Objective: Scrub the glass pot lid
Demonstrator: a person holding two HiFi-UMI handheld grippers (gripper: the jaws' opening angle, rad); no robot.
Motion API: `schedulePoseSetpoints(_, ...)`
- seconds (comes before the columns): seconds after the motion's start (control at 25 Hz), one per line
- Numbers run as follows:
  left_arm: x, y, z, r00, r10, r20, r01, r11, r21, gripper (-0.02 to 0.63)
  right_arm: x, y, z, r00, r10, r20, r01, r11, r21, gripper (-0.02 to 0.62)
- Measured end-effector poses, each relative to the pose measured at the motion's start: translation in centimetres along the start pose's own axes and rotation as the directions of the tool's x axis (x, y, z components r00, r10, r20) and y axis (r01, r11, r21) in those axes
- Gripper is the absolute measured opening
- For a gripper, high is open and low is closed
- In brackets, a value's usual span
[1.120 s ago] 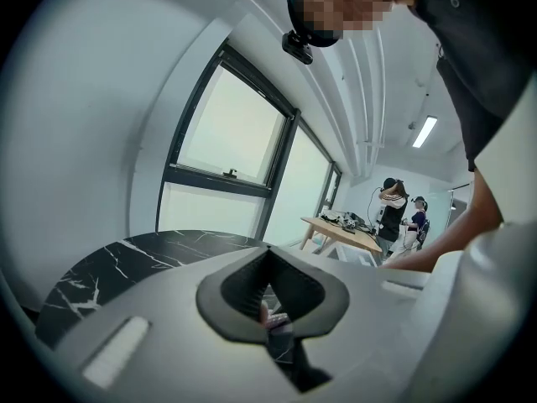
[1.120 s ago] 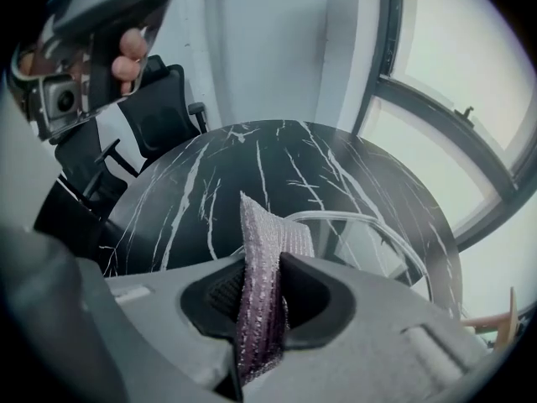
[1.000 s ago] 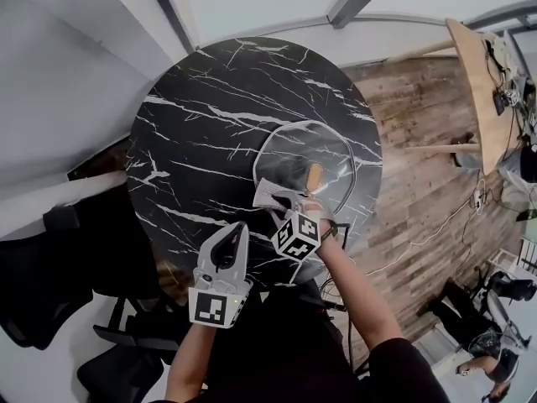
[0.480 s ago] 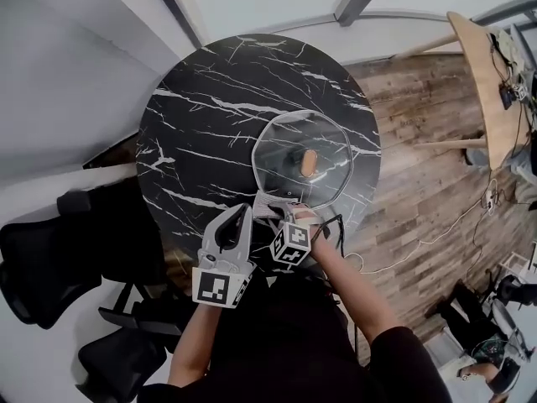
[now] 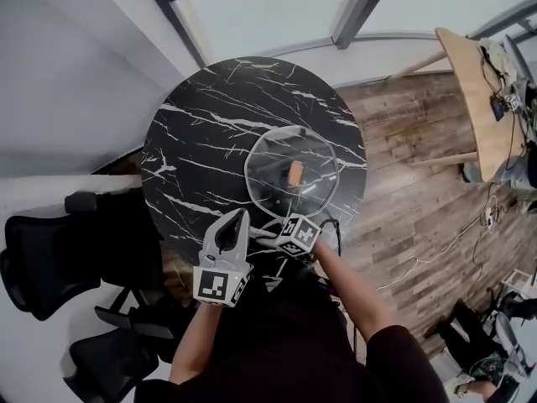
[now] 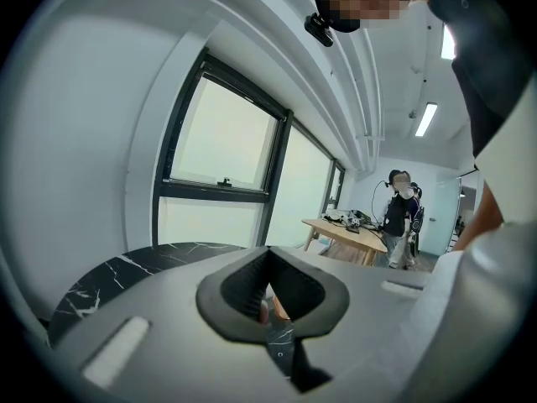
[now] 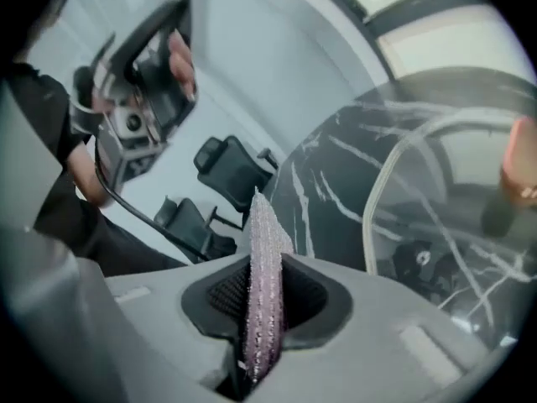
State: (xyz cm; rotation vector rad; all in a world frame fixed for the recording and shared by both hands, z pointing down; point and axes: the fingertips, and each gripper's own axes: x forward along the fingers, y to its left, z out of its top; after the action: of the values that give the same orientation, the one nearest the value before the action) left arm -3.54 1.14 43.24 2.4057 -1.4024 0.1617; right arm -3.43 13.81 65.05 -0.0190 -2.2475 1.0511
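The glass pot lid [image 5: 292, 175] lies flat on the round black marble table [image 5: 201, 141], its orange-brown knob [image 5: 295, 173] at the centre. My right gripper [image 5: 270, 230] hovers at the table's near edge, just short of the lid's rim, shut on a glittery purple scrub cloth [image 7: 264, 275] that stands up between its jaws. In the right gripper view the lid [image 7: 436, 200] is ahead to the right. To the left of the right one, my left gripper [image 5: 238, 217] is over the near edge, shut and holding nothing. Its own view shows the left gripper [image 6: 270, 305] pointing across the table.
Black office chairs [image 5: 42, 259] stand to the table's left. A wooden table [image 5: 470, 82] with clutter stands at the far right on the plank floor, with a cable [image 5: 436, 242] lying there. A person [image 6: 398, 217] stands by that table in the distance.
My right gripper with the cloth has drawn back from the lid's near rim toward the table's edge. The left gripper has barely moved. The head view has shifted.
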Motion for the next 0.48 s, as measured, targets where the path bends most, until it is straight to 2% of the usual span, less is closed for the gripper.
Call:
schedulePoseSetpoints(0.04, -0.1, -0.2, 0.5, 1.0, 0.016, 0.011, -0.016, 1.0, 0.015, 0.002, -1.8, 0.6, 1.4, 0.996, -0.014, 0.083, 0.016, 1.0, -0.014, 0.068)
schedulePoseSetpoints(0.08, -0.3, -0.3, 0.8, 0.999, 0.037, 0.022, -0.038, 0.999, 0.031, 0.002, -3.8, 0.8, 2.9, 0.983, -0.062, 0.17, 0.071, 0.996, -0.047, 0.069)
schedulePoseSetpoints(0.12, -0.3, -0.2, 0.9, 0.998, 0.058, 0.032, -0.06, 0.997, 0.041, 0.002, -6.1, 0.7, 4.2, 0.958, -0.141, 0.25, 0.169, 0.981, -0.095, 0.069)
schedulePoseSetpoints(0.16, -0.2, 0.0, 0.8, 0.996, 0.076, 0.039, -0.077, 0.996, 0.037, 0.002, -8.4, 0.1, 5.2, 0.917, -0.244, 0.315, 0.302, 0.941, -0.15, 0.069)
schedulePoseSetpoints(0.2, 0.0, 0.3, 0.4, 0.995, 0.086, 0.041, -0.087, 0.996, 0.022, 0.002, -10.4, -0.9, 5.9, 0.862, -0.356, 0.36, 0.444, 0.873, -0.202, 0.069)
schedulePoseSetpoints(0.24, 0.2, 0.4, 0.0, 0.995, 0.089, 0.038, -0.089, 0.996, 0.001, 0.002, -12.0, -2.0, 6.1, 0.798, -0.46, 0.388, 0.57, 0.785, -0.241, 0.069)
schedulePoseSetpoints(0.28, 0.4, 0.3, -0.4, 0.996, 0.084, 0.032, -0.083, 0.996, -0.014, 0.002, -13.3, -3.0, 5.9, 0.734, -0.547, 0.404, 0.665, 0.7, -0.26, 0.069)
schedulePoseSetpoints(0.32, 0.5, -0.1, -0.7, 0.997, 0.075, 0.025, -0.075, 0.997, -0.018, 0.002, -14.3, -4.0, 5.7, 0.676, -0.612, 0.41, 0.73, 0.63, -0.263, 0.069)
schedulePoseSetpoints(0.4, 0.9, -1.1, -0.9, 0.998, 0.056, 0.023, -0.055, 0.998, -0.007, 0.002, -16.0, -6.2, 5.5, 0.585, -0.701, 0.407, 0.81, 0.529, -0.253, 0.07)
schedulePoseSetpoints(0.48, 1.4, -1.8, -0.5, 0.999, 0.039, 0.037, -0.039, 0.999, 0.002, 0.002, -17.2, -8.5, 6.1, 0.524, -0.749, 0.406, 0.852, 0.458, -0.254, 0.07)
